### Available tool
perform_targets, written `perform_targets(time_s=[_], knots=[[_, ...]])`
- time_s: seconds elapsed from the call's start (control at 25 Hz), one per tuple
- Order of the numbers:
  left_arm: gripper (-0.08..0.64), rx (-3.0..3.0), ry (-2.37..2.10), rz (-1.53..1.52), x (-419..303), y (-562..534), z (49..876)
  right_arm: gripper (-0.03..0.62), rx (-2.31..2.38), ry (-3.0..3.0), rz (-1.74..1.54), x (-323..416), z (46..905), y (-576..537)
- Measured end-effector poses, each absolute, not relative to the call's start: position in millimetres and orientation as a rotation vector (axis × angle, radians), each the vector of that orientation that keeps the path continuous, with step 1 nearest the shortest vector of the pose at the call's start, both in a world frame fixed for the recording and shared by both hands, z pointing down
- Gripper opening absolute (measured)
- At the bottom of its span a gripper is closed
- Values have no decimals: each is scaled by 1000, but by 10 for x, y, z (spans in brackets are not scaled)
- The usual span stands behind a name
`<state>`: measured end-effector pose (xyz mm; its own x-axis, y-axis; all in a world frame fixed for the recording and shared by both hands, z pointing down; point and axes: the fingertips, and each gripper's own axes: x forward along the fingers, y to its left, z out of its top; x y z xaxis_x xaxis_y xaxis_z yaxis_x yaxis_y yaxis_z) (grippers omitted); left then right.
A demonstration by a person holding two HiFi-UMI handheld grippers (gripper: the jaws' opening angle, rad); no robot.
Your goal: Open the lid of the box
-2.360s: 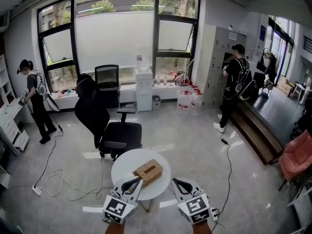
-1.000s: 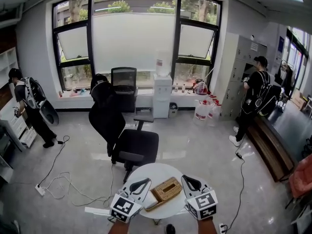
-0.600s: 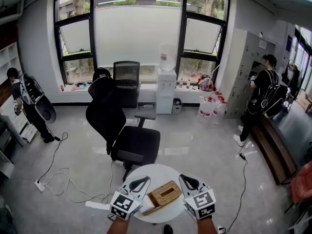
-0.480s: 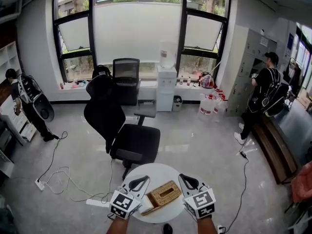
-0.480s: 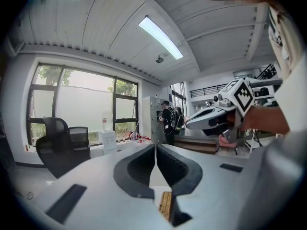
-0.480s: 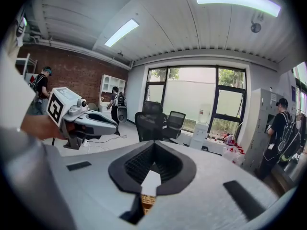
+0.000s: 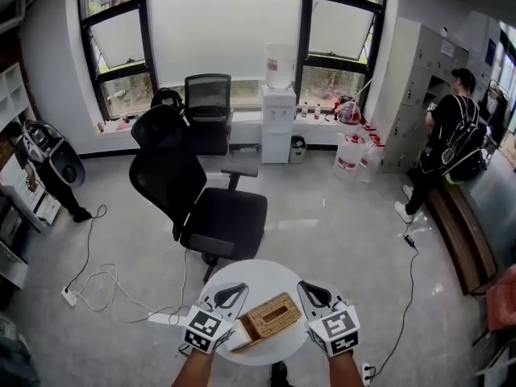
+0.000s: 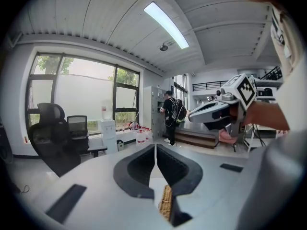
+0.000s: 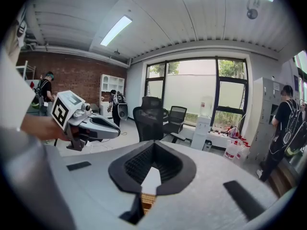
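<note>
**Box (image 7: 266, 322) not opened yet, both hand-held grippers lowered to its sides**

The box is woven and stands on the round white counter (image 7: 260, 274), near the edge closest to me. It has not shifted in the last seconds. What has changed is my own position. I have come closer, and both hands have gone down, so the left hand-held gripper (image 7: 239, 288) now lies just beside the left end of the box. The right hand-held gripper (image 7: 303, 288) lies just beside its right end.

Both have their jaws closed together with nothing between them. In each gripper view only a corner of the box shows below the jaws. I cannot see any contact with the box so far.

The lid (image 7: 274, 311) still sits flat on top. I judge the approach is almost finished, but the opening itself has not begun. One hand-held gripper must first spread its jaws to take the lid's edge.
</note>
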<state>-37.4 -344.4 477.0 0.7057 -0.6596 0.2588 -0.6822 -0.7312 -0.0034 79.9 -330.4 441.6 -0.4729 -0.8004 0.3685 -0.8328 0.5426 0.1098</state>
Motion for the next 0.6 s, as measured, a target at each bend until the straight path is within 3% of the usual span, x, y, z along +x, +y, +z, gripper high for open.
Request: perform_targets(time_s=[0.6], knots=[[15, 2699, -974, 497, -160, -3868, 5594, -8, 1316, -2385, 226, 978, 5024, -3788]])
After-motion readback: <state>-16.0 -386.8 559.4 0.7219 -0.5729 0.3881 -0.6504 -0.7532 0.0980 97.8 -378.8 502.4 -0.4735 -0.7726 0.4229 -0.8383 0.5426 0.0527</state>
